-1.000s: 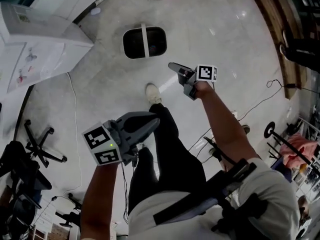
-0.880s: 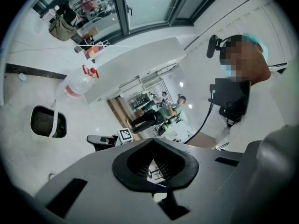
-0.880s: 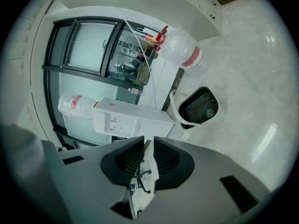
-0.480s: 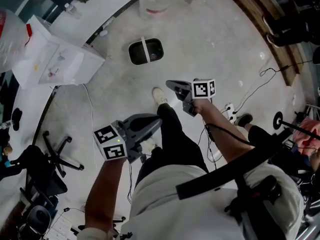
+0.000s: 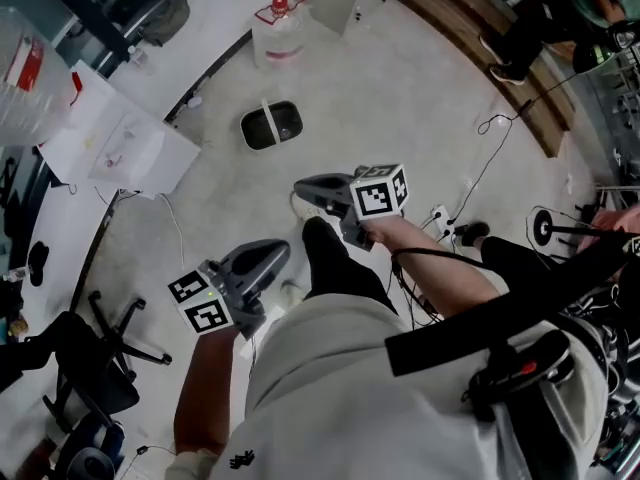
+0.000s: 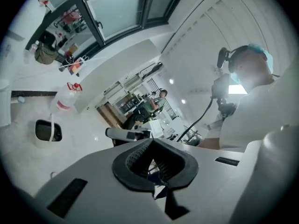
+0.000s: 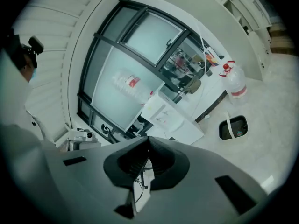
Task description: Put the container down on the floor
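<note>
The container [image 5: 271, 126] is a dark oval bin with a white handle across its top. It stands upright on the pale floor, well ahead of the person's feet. It shows in the left gripper view [image 6: 48, 132] and the right gripper view [image 7: 232, 127] too. My right gripper [image 5: 300, 188] is held at waist height, shut and with nothing in it, far from the bin. My left gripper [image 5: 275, 253] is lower and nearer the body, also shut and holding nothing. In both gripper views the jaws meet with nothing between them.
A large water jug [image 5: 277, 28] with a red cap stands beyond the bin by the wall. A white cabinet [image 5: 120, 143] is at the left, an office chair [image 5: 90, 348] at the lower left. Cables and a power strip [image 5: 440, 218] lie at the right.
The bin stays where it was on the floor. Both grippers have drawn back toward the body, and the head view now takes in more of the room.
</note>
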{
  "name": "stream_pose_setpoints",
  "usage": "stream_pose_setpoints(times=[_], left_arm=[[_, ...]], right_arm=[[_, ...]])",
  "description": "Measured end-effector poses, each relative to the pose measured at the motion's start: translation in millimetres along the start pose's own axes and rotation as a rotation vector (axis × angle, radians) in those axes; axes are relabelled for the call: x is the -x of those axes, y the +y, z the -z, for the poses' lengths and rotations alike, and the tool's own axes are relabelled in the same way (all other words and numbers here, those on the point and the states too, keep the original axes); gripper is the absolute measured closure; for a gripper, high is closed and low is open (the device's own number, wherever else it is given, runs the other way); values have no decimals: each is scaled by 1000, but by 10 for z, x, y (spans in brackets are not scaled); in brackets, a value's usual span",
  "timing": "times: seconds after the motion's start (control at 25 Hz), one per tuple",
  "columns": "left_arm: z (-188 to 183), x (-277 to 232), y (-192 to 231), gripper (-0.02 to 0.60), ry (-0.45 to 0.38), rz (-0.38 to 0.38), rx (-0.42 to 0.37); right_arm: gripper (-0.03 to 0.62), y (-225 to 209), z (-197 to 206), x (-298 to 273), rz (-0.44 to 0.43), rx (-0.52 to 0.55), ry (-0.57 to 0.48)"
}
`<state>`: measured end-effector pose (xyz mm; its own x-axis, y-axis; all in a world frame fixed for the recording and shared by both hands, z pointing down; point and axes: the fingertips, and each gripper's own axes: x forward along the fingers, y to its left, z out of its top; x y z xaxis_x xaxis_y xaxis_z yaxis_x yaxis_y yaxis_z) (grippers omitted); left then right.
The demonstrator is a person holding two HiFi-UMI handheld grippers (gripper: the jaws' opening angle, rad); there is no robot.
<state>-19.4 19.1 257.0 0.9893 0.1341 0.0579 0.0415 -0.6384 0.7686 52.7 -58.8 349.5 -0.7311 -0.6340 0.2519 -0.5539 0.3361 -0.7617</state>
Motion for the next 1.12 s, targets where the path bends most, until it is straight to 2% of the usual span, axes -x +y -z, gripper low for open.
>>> stream_pose_setpoints(times=[0.2,0.44,0.68,1.12], left_arm=[[78,241,-265,572,-28,-23,-16],[124,496,-492,572,-51,-44,-47],[242,757,-567,572,-68,-79,-70],[227,928,-767,572,-96,-83,-117]], right_arm=[[579,634,49,97,-33,83,6],[579,1176,142,149,-44,148,7],[579,1454,316,209,-44,170,-2],[579,1820,439,301,-70,214,-11]])
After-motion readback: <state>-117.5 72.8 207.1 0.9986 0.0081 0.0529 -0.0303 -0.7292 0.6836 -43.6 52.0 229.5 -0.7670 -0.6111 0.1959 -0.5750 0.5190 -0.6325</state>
